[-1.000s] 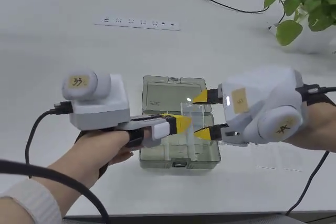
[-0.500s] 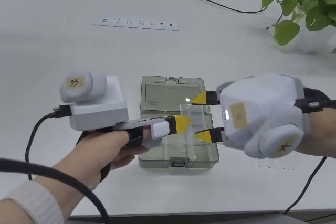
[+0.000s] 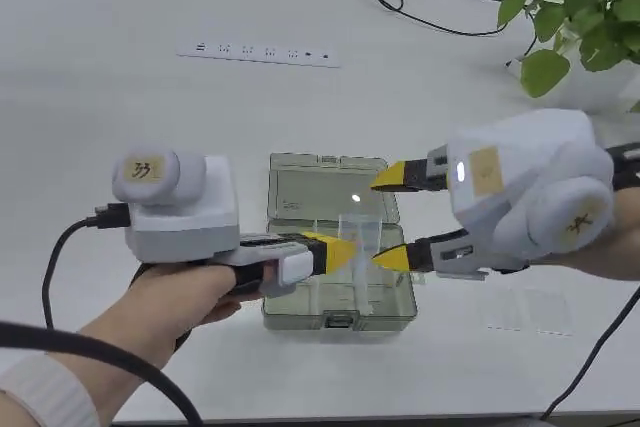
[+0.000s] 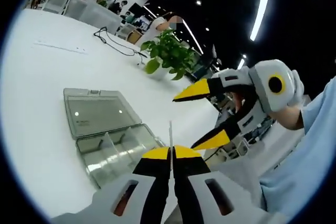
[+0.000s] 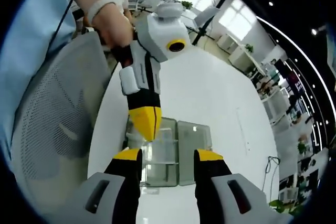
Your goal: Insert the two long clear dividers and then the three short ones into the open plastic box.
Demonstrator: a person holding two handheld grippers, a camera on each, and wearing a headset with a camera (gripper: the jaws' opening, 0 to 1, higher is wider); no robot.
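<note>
**Right gripper backed off, left carries the divider over the tray**

Right gripper (image 3: 388, 219) has eased out toward 3 o'clock since the earlier frame, and its body is rolled higher. Part of the shift is head motion. The left gripper (image 3: 345, 250) has barely changed against the box.

- Left gripper: jaws fully closed, pinching a clear divider (image 3: 362, 232). In the left gripper view the sheet (image 4: 170, 135) reads edge-on, sticking out past the tips (image 4: 170, 153).
- Right gripper: jaws spread wide, holding nothing. In its own view (image 5: 169, 156) the left gripper's tip (image 5: 146, 124) sits ahead between its jaws. Contact with the sheet can't be confirmed.
- Open plastic box (image 3: 340, 319): on the bench directly under both sets of tips, lid (image 3: 330, 182) laid flat at 12 o'clock. Thin upright lines show inside the tray; whether they are seated dividers or moulded ribs can't be told.
- More clear pieces (image 3: 530, 309) lie flat on the bench at 3 o'clock from the box, well apart.

Key relation: the divider stands upright above mid-tray, its long axis apparently 9-to-3, in line with the left jaws. The slots lie straight down from it. The left gripper is nearer, so the seating move is probably its job, with the right free to steady the 3 o'clock end.
</note>
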